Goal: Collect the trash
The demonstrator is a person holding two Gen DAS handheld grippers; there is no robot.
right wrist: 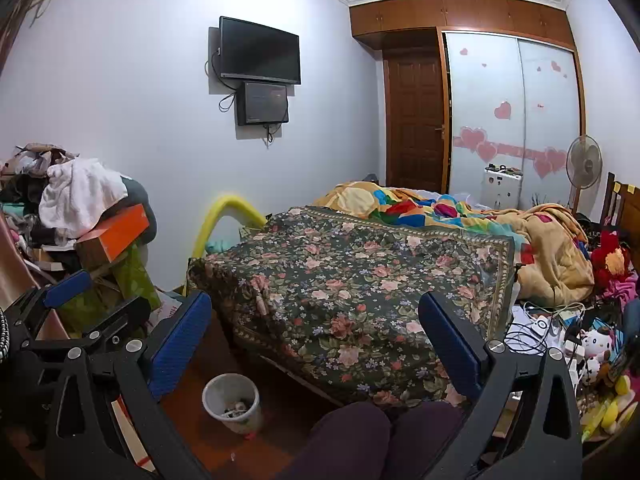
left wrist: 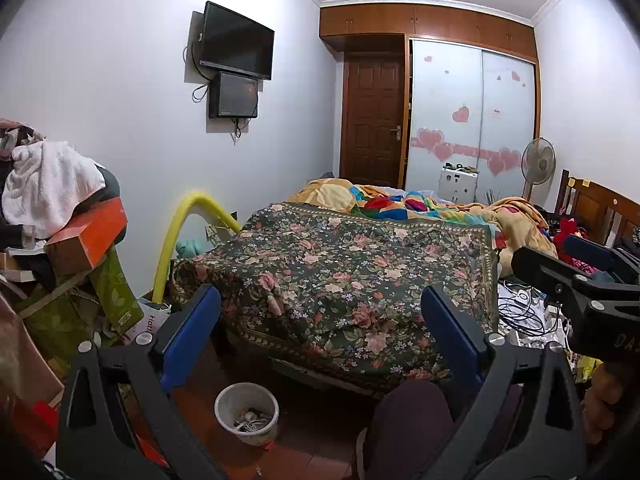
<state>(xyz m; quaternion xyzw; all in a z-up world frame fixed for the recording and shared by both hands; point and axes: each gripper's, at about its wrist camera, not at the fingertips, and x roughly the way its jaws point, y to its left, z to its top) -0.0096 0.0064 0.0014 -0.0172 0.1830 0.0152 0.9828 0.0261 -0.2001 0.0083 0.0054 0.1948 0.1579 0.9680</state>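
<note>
A small white trash bin [left wrist: 247,413] with scraps inside stands on the red-brown floor below the bed's foot; it also shows in the right wrist view [right wrist: 231,403]. My left gripper [left wrist: 320,328] is open and empty, held above the floor facing the floral cloth [left wrist: 340,280]. My right gripper [right wrist: 316,328] is open and empty too, held at similar height. The right gripper shows at the right edge of the left wrist view [left wrist: 580,276]; the left gripper shows at the left edge of the right wrist view [right wrist: 72,300]. No loose trash item is clearly distinguishable.
A bed [right wrist: 460,216] with blankets fills the middle. A pile of clothes and boxes [left wrist: 60,220] stands at left. Cables, chargers and toys [right wrist: 560,332] lie at right. The person's knees [right wrist: 380,432] are below. A fan [left wrist: 538,164], wardrobe and door are at the back.
</note>
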